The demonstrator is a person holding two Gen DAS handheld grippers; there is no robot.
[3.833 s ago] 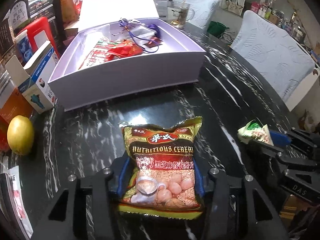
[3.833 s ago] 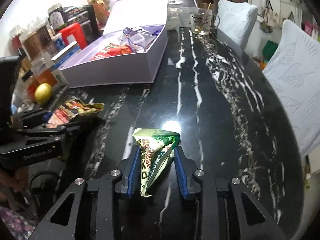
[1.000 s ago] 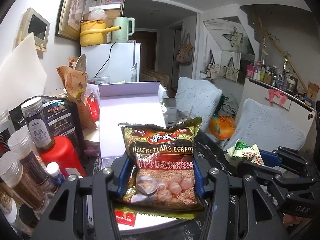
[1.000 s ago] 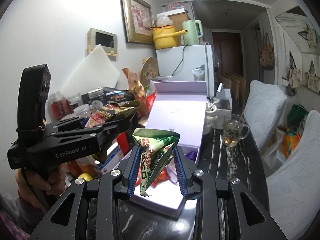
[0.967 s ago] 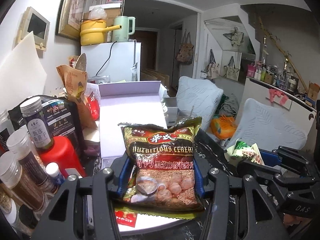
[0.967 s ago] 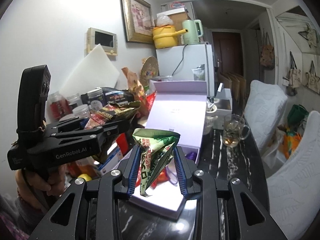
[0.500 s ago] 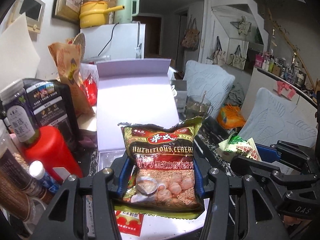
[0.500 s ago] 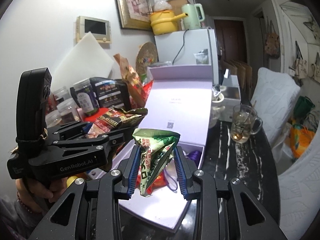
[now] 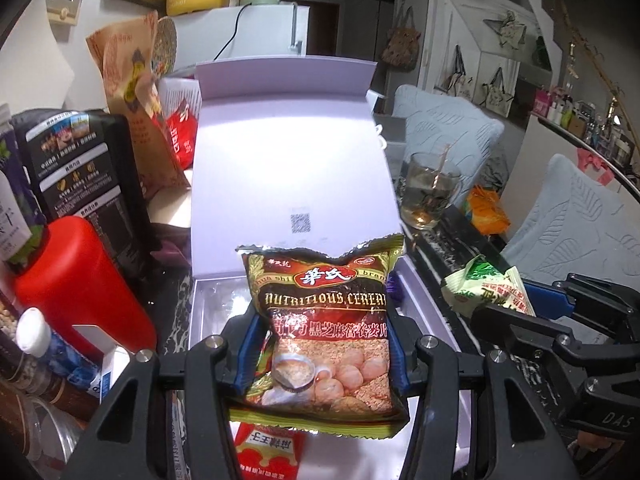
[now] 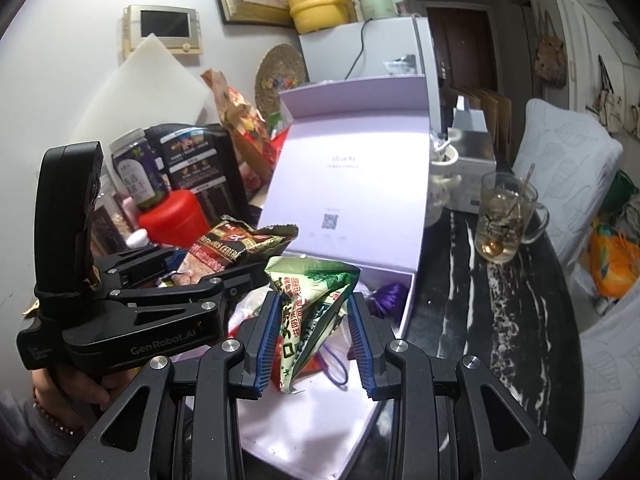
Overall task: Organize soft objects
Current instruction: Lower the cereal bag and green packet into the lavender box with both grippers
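We hold both packets above the open lavender box (image 9: 424, 292), our landmark throughout; the left gripper (image 9: 322, 344) is clenched on the brown cereal bag (image 9: 324, 320), blue pads pressing its two side edges, and the right gripper (image 10: 314, 326) is clamped on the crumpled green packet (image 10: 310, 300). The step in hand, as we judge it, is setting both soft packets into the box; to do it well we should lower each over a bare patch of the box floor, keep the two grippers from bumping since they sit close side by side, and release only once the packets are low, as limp bags flop. The left view shows a red sachet (image 9: 268, 454) lying in the box beneath the cereal bag; the right view hides that spot but shows a purple cord (image 10: 384, 294) at the far end of the box, and a glass mug (image 10: 502, 220) standing beyond the box on the dark table (image 10: 480, 300).
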